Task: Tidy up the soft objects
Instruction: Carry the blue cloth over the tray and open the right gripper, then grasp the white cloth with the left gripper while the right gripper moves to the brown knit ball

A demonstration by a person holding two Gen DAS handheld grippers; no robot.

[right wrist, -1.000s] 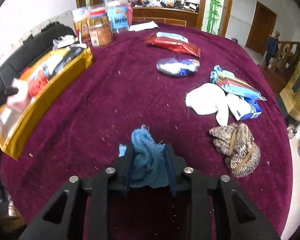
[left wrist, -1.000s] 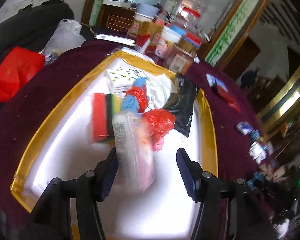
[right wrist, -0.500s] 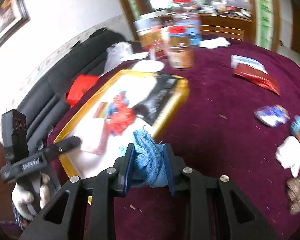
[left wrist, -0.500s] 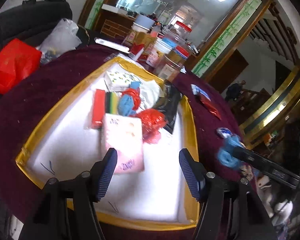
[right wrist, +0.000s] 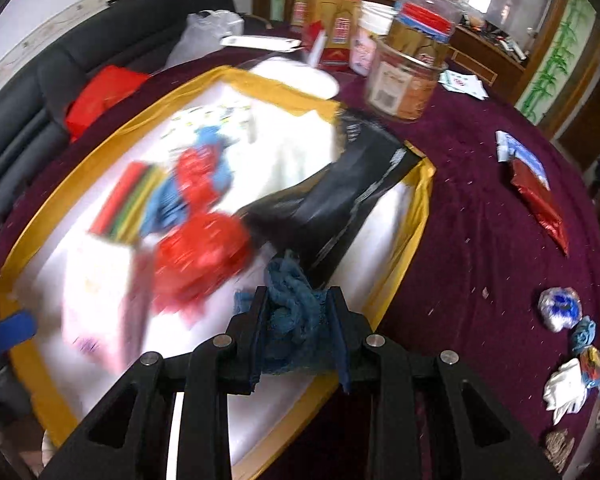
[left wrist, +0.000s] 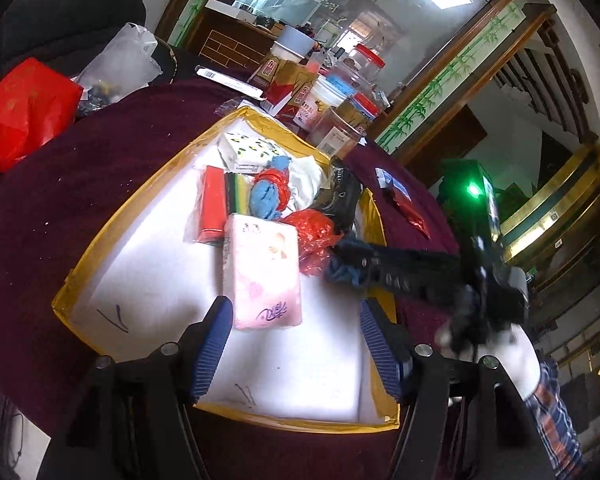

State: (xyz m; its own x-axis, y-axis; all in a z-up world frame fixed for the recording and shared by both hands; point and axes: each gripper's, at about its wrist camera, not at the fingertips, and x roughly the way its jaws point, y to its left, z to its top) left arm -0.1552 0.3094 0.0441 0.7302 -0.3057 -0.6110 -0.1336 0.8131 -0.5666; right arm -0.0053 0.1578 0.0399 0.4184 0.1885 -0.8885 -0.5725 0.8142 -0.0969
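Note:
A gold-rimmed white tray (left wrist: 112, 220) on the maroon table holds soft items: a pink tissue pack (left wrist: 262, 276), red crumpled plastic (left wrist: 314, 232), a blue cloth with red netting (left wrist: 270, 192), striped sponges (left wrist: 220, 200) and a black pouch (left wrist: 338, 196). My left gripper (left wrist: 296, 328) is open and empty over the tray's near end, just behind the tissue pack. My right gripper (right wrist: 298, 308) is shut on a blue cloth (right wrist: 296, 304) and holds it over the tray's right side (right wrist: 416, 216), beside the black pouch (right wrist: 340, 204). It also shows in the left wrist view (left wrist: 384, 268).
Jars and boxes (left wrist: 332, 108) stand behind the tray. A red bag (left wrist: 20, 116) and clear bag (left wrist: 120, 60) lie at the left. On the maroon cloth to the right lie a red packet (right wrist: 540, 200), a foil ball (right wrist: 560, 308), white cloth (right wrist: 568, 388) and a knit item (right wrist: 560, 448).
My right gripper has carried the blue cloth from the table's right to over the tray. My left gripper has drawn back from the pink tissue pack, which now lies flat in the tray.

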